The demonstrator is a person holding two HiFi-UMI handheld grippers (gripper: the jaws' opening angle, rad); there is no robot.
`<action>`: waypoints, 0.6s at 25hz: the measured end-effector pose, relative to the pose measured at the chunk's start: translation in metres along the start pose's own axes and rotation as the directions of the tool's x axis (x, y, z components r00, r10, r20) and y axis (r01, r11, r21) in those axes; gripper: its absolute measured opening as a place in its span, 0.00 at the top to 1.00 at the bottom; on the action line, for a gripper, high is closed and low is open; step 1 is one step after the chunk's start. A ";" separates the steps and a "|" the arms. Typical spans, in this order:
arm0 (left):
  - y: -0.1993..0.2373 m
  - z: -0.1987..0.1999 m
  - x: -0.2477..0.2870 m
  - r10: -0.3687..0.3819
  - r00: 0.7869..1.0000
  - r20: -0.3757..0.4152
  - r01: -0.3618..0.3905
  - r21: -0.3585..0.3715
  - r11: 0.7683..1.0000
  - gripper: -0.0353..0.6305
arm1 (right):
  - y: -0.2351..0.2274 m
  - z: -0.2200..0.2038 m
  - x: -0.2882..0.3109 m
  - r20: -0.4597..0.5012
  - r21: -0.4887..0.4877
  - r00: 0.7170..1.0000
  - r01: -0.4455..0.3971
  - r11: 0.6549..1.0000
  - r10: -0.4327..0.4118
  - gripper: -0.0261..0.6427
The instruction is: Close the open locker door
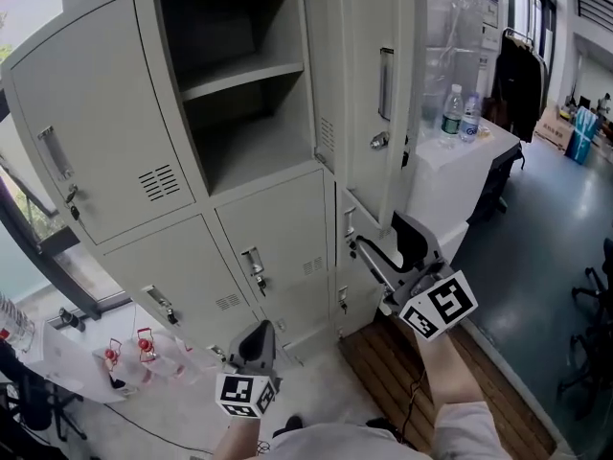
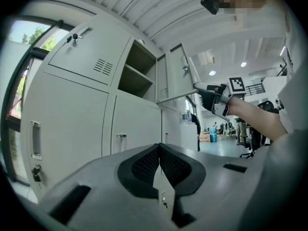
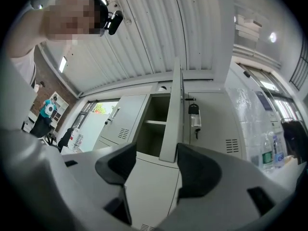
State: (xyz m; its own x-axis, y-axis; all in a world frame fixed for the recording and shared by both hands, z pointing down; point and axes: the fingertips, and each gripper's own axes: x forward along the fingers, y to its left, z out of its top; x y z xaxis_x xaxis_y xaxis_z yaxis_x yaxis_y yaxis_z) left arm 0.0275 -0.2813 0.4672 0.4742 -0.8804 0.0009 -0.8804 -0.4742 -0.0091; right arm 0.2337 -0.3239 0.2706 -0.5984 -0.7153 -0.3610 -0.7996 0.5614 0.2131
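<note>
The grey locker bank fills the head view. Its upper middle compartment [image 1: 244, 94] stands open, with one shelf inside and nothing on it. Its door [image 1: 378, 94] swings out to the right, handle and key facing right. My right gripper [image 1: 388, 244] is open just below the door's bottom corner. In the right gripper view the door's edge [image 3: 172, 124] rises between the spread jaws of the right gripper [image 3: 156, 155]; I cannot tell whether they touch it. My left gripper [image 1: 255, 339] hangs low in front of the lower lockers, shut and holding nothing. The left gripper view shows its jaws [image 2: 159, 154] pressed together.
A white table [image 1: 450, 156] with two water bottles [image 1: 460, 113] stands right of the lockers. Behind it hangs a dark garment [image 1: 517, 80]. A wooden pallet [image 1: 402, 372] lies on the floor below my right arm. Office chairs [image 1: 594, 295] stand far right, a small table with cups [image 1: 124, 357] at lower left.
</note>
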 end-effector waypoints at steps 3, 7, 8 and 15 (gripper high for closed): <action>0.008 0.002 -0.010 0.045 0.999 0.008 -0.045 -0.003 0.999 0.93 | 0.014 0.001 0.007 -0.006 -0.054 1.000 -0.029 0.998 0.029 0.60; 0.019 0.001 -0.024 0.098 0.995 0.009 -0.098 0.000 0.995 0.93 | 0.037 0.003 0.018 0.004 -0.063 0.996 -0.091 0.994 0.091 0.60; 0.022 0.001 -0.027 0.109 0.994 0.010 -0.109 -0.002 0.994 0.93 | 0.042 0.003 0.021 0.008 -0.060 0.994 -0.106 0.993 0.107 0.60; 0.050 0.005 -0.047 0.165 0.986 0.021 -0.165 0.002 0.986 0.93 | 0.075 0.006 0.049 0.043 -0.045 0.986 -0.160 0.986 0.162 0.60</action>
State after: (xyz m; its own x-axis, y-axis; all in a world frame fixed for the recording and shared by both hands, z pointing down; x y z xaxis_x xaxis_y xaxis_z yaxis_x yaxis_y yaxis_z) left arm -0.0385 -0.2631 0.4618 0.3225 -0.9463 -0.0218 -0.9466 -0.3223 -0.0111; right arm 0.1449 -0.3144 0.2639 -0.7171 -0.5967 -0.3603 -0.6952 0.6491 0.3087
